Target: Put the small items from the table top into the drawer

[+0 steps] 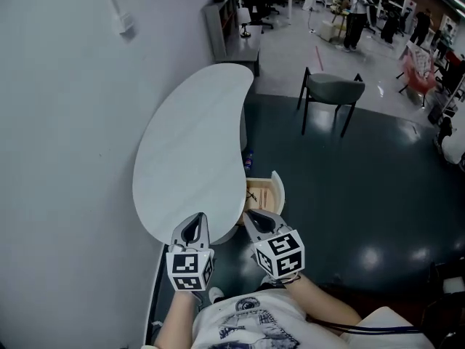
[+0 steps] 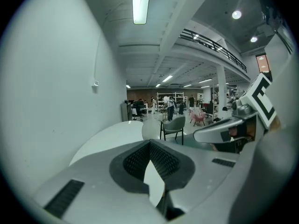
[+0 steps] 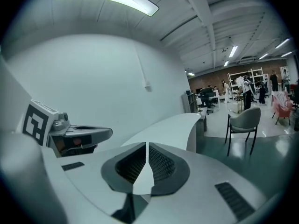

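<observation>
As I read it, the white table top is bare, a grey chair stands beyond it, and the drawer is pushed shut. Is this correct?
Only the drawer is wrong: the head view shows it pulled out, open. The table top is bare and the grey chair stands beyond it.

Landmark: a grey padded chair (image 1: 330, 93) on thin dark legs.
Floor: the glossy dark floor (image 1: 349, 187) lies under the chair and on the near side of it, with glints of lamp light; beyond the chair it turns pale grey.
Wall: a plain white wall (image 1: 65, 122) left of the chair, carrying a thin cable duct and a small box (image 1: 125, 24).
Tabletop: a white, kidney-shaped tabletop (image 1: 192, 151) between the wall and the chair.
Cabinet: a low grey cabinet (image 1: 221, 24) beyond the chair, against the wall.
Far end: shelving (image 2: 164, 97) and standing people (image 1: 356, 13), well beyond the chair.
Light: a ceiling strip lamp (image 2: 141, 3); a railed gallery (image 2: 215, 48) high above the chair.
</observation>
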The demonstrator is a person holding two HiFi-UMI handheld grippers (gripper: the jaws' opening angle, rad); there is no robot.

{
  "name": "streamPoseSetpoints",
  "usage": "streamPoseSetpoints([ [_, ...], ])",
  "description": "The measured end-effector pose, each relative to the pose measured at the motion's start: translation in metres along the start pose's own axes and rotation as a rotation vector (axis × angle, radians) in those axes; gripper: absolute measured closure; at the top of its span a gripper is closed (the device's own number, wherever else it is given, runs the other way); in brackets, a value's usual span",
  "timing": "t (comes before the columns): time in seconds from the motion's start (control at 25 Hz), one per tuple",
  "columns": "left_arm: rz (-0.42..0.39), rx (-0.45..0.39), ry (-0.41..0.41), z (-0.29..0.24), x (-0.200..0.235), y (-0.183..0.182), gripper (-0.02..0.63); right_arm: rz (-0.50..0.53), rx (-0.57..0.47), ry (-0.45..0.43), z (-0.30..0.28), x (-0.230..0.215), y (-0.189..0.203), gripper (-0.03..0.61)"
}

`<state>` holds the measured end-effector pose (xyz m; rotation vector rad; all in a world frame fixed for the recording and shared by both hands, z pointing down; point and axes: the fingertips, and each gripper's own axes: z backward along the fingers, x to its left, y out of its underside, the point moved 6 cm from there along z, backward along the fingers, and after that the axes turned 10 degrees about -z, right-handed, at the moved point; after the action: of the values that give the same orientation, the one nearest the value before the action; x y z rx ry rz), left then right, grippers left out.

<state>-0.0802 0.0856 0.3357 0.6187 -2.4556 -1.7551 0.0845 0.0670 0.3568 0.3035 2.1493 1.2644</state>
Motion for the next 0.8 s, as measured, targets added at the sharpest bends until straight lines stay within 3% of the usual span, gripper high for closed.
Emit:
streamPoseSetpoints([
  [0.4, -0.019, -0.05, -0.016, 0.089, 0.086, 0.019, 0.594, 0.063, -0.065, -0.004, -0.024, 0.125, -0.002, 0.557],
  [0.8, 0.013, -0.088, 0.001, 0.156, 0.151, 0.049, 0.594, 0.066, -0.071, 0.007, -0.043, 0.227, 0.035, 0.557],
])
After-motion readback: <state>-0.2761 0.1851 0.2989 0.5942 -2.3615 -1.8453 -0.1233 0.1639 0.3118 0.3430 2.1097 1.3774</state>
